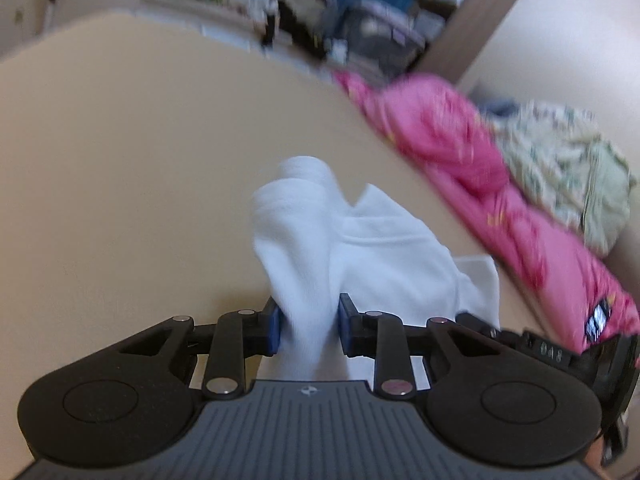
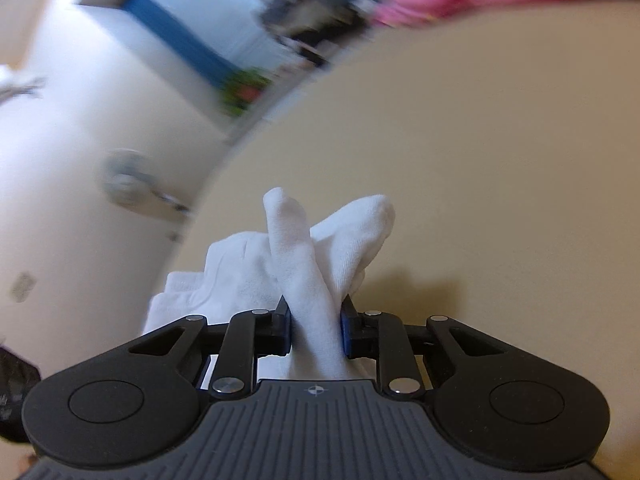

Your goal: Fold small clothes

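the left gripper (image 1: pixel 308 330) and the right gripper (image 2: pixel 316 330) each pinch tight on the small soft white cloth (image 1: pixel 360 248), lifting it near over the tan table (image 1: pixel 120 200), probably to fold it.

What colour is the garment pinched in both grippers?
White; the garment shows sharpest in the right wrist view.

A sock (image 1: pixel 304 236) lies on the desk (image 1: pixel 140 184) near the camera; two bundled garments (image 1: pixel 452 140) sit far right along its edge.
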A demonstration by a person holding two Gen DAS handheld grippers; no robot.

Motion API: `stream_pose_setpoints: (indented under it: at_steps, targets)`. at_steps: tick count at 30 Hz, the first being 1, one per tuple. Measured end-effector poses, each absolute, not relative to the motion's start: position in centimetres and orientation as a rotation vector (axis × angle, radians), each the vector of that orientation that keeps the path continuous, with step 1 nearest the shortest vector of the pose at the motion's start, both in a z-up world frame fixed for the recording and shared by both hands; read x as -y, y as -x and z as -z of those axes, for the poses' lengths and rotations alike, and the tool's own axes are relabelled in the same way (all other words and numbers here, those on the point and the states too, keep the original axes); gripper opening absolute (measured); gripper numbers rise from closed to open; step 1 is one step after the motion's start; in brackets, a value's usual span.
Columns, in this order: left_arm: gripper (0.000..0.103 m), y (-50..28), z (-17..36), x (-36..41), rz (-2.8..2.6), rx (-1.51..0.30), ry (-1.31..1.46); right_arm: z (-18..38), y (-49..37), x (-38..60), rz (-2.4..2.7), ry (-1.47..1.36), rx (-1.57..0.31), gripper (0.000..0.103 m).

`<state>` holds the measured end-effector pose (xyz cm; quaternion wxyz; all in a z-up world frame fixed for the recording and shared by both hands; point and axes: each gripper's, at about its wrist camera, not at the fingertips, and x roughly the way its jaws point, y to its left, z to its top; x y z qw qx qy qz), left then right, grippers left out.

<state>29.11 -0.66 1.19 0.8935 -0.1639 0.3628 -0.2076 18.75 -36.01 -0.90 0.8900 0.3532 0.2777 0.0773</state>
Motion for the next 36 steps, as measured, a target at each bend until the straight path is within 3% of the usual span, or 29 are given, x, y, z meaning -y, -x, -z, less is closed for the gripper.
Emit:
stream_pose_setpoints:
  at_steps: [3,4,6,13,17,20,21,22,23,26,28,29,30,33,36]
  targets:
    - [0.036,-30.3,-3.7,-2.4,0.34,-0.664,0.35,-0.7,-19.9,34.3,-0.237,-0.698,-0.473,0.031]
    - [0.048,-31.0,-3.7,-3.5,0.306,-0.674,0.367,-1.0,-20.5,33.9,-0.243,-0.679,-0.458,0.032]
    - [0.05,-32.0,-3.2,-5.7,0.267,-0.734,0.407,-0.7,-21.8,33.1,-0.185,-0.621,-0.503,0.051]
    - [0.05,-28.7,0.3,-6.2,0.322,-0.819,0.283,0.3,-23.1,32.9,-0.075,-0.583,-0.621,0.052]
    - [0.053,-27.9,4.6,-5.0,0.352,-0.903,0.318,0.9,-23.2,31.5,-0.146,-0.566,-0.7,0.064]
    - [0.052,-27.8,8.3,-4.5,0.368,-0.977,0.366,2.4,-23.9,30.3,-0.15,-0.49,-0.795,0.065]
    - [0.051,-27.8,9.3,-4.3,0.378,-1.0,0.379,2.7,-23.8,29.9,-0.137,-0.454,-0.808,0.065]
    - [0.042,-27.8,10.4,-4.0,0.39,-1.024,0.382,2.9,-23.9,29.7,-0.112,-0.429,-0.813,0.065]
    - [0.026,-27.7,11.3,-4.0,0.398,-1.043,0.377,3.4,-23.3,29.8,-0.09,-0.432,-0.818,0.064]
    - [0.013,-27.3,11.8,-3.9,0.413,-1.032,0.354,4.4,-23.1,31.3,-0.037,-0.517,-0.86,0.057]
    - [0.01,-27.0,11.4,-4.6,0.422,-1.022,0.383,5.0,-22.5,32.1,-0.047,-0.581,-0.879,0.046]
    - [0.009,-26.8,11.0,-4.9,0.427,-1.008,0.391,5.1,-22.5,32.2,-0.066,-0.586,-0.886,0.03]
    - [0.009,-26.8,10.3,-5.1,0.432,-0.992,0.397,5.2,-22.4,32.0,-0.096,-0.581,-0.886,0.024]
    - [0.009,-25.9,7.8,-6.2,0.439,-0.934,0.405,4.6,-22.0,31.5,-0.126,-0.577,-0.863,0.015]
    - [0.009,-25.3,6.9,-6.7,0.432,-0.932,0.404,3.7,-20.9,31.9,-0.205,-0.69,-0.83,0.014]
